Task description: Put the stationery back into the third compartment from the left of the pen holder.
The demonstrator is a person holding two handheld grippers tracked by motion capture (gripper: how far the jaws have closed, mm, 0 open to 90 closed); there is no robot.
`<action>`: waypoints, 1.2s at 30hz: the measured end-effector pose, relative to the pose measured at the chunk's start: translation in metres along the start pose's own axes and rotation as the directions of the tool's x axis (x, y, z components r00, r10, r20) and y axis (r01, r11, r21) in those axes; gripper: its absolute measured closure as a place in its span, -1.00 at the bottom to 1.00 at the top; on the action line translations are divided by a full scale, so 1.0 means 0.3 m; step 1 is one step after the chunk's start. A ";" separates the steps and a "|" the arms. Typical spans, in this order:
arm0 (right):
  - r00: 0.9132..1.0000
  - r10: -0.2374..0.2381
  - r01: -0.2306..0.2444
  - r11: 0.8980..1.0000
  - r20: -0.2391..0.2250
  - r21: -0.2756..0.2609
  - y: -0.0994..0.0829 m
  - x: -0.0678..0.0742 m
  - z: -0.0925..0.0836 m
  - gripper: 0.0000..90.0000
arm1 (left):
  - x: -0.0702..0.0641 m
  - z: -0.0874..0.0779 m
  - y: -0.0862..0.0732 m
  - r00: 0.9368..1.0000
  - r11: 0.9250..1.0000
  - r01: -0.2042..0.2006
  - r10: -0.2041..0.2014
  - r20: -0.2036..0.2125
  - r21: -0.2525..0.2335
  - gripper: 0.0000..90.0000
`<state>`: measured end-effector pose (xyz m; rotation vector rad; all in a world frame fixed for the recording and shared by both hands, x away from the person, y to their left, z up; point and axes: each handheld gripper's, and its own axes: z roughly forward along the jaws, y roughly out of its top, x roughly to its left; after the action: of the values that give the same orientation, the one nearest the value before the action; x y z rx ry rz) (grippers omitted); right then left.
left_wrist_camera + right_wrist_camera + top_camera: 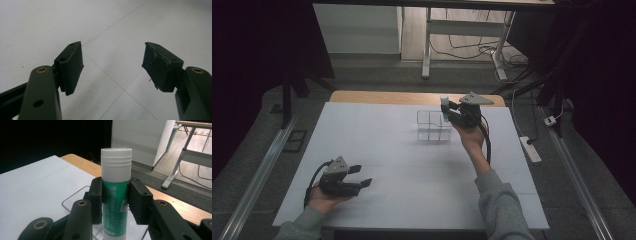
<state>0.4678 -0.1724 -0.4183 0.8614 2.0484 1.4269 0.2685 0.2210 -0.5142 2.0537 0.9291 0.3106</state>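
Glue stick (pixel 116 195), one of them, white cap up and green body, stands straight in my right tongs (pixel 451 112), which pinch it on both sides. I hold it just above the clear box (pixel 433 126) with little rooms, at about one o'clock on the white table (pixel 377 150). I count one box. To do this step well, I should keep the stick upright, line it over one room, go down slowly, and let go only when it stands. My left tongs (pixel 112 65) are spread with nothing between them, at seven o'clock
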 end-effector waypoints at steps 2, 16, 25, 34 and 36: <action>1.000 0.007 -0.007 1.000 0.007 0.003 0.001 -0.008 0.009 0.44 | 0.002 0.001 0.000 1.000 1.000 0.002 -0.002 0.000 -0.001 -0.29; 0.997 0.078 -0.079 0.995 0.022 0.054 -0.047 -0.048 0.056 0.31 | 0.005 0.006 -0.002 1.000 1.000 0.002 -0.002 -0.004 0.016 -0.30; 0.997 0.078 -0.078 0.994 0.007 0.080 -0.044 -0.034 0.025 0.09 | 0.001 0.007 -0.001 1.000 1.000 0.003 -0.002 -0.006 0.019 -0.30; 0.997 0.065 -0.058 0.988 -0.049 0.141 -0.081 -0.015 -0.017 0.01 | 0.002 0.009 -0.001 1.000 1.000 0.003 -0.003 -0.007 0.022 -0.31; 0.997 0.054 -0.046 0.988 -0.054 0.148 -0.090 -0.011 -0.026 0.00 | 0.002 0.009 -0.001 1.000 1.000 0.003 -0.003 -0.007 0.023 -0.31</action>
<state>0.4587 -0.1864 -0.4410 0.9476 2.2125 1.3546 0.2702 0.2199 -0.5162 2.0735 0.9437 0.3065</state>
